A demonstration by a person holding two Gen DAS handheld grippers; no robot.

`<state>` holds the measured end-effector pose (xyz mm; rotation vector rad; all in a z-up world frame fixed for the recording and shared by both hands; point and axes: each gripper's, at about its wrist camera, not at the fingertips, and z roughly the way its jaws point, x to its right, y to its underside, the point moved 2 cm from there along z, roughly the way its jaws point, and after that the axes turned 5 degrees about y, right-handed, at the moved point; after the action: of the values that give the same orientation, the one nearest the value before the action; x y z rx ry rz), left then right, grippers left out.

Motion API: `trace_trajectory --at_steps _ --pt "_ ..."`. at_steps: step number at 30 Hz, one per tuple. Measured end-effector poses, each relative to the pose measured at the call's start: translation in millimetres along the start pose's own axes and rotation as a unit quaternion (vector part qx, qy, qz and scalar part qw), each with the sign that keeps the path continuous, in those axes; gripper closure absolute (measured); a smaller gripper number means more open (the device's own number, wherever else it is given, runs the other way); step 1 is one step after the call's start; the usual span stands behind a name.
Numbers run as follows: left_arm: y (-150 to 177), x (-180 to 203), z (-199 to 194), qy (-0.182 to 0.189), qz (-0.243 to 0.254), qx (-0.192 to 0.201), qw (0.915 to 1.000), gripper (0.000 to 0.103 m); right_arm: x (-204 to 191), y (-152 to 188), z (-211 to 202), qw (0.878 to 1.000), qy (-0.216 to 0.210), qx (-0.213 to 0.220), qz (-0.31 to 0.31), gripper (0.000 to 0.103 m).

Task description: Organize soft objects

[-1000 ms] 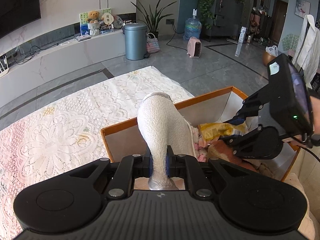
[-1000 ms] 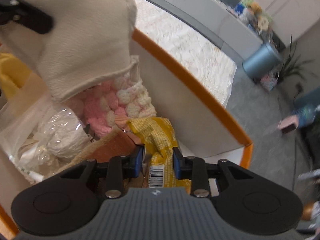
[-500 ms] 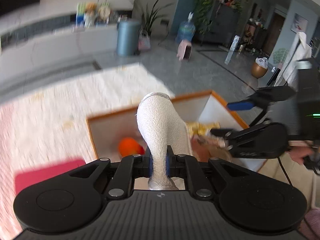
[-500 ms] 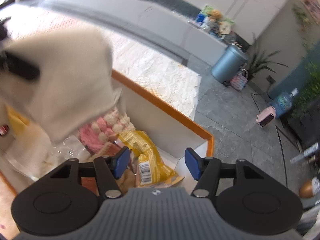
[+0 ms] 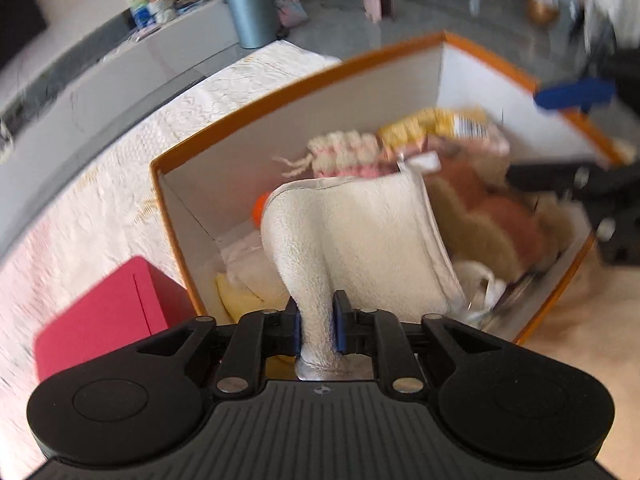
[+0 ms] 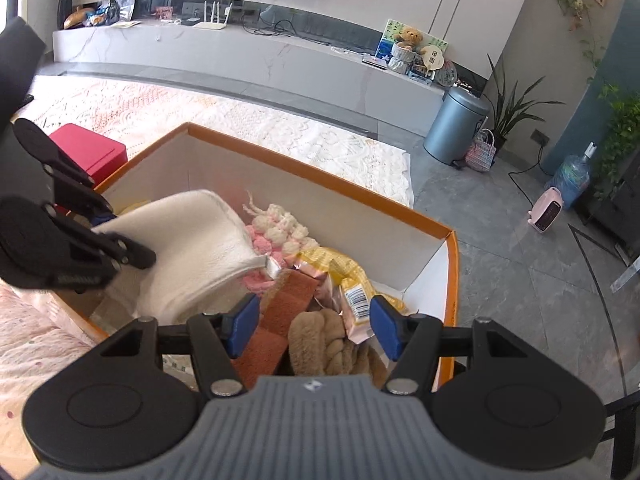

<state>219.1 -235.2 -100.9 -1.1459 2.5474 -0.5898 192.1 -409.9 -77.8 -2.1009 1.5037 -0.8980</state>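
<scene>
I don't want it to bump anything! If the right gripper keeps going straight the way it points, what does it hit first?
Probably the furry tan plush in the orange box, right between the right gripper's open fingers, though depth is hard to judge.

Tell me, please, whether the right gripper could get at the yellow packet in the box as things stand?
Probably yes. The right gripper is open and empty just above the yellow packet, which lies on top in the box; the left gripper's white cloth sits off to one side.

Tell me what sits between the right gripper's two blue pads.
Nothing is gripped. Below the open right gripper, the right wrist view shows a tan furry plush and a rust-brown fuzzy cloth lying in the orange-rimmed box.
</scene>
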Motion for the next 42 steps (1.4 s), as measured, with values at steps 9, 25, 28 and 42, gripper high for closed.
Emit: trace_trajectory --at_steps 9,25,28,42 --pt "-0.7 -5.7 -35.5 0.004 -0.023 0.055 0.9982 0.037 1.6 -2.2 -26.2 1.000 0.005 0.007 0.012 0.033" --pt "13.2 -12.4 -183.6 -0.038 -0.045 0.259 0.9640 0.031 -1.7 -34.1 -143.4 0.992 0.021 0.073 0.102 0.014" --pt "23.0 -10.3 -207.5 -0.057 -0.046 0.299 0.9513 0.030 -7.7 -35.6 -170.6 0.986 0.016 0.092 0.135 0.010" --pt "85.5 3.1 -243.8 -0.095 -0.068 0.357 0.9269 0.024 -78.7 14.0 -230.3 0.958 0.028 0.169 0.231 0.006"
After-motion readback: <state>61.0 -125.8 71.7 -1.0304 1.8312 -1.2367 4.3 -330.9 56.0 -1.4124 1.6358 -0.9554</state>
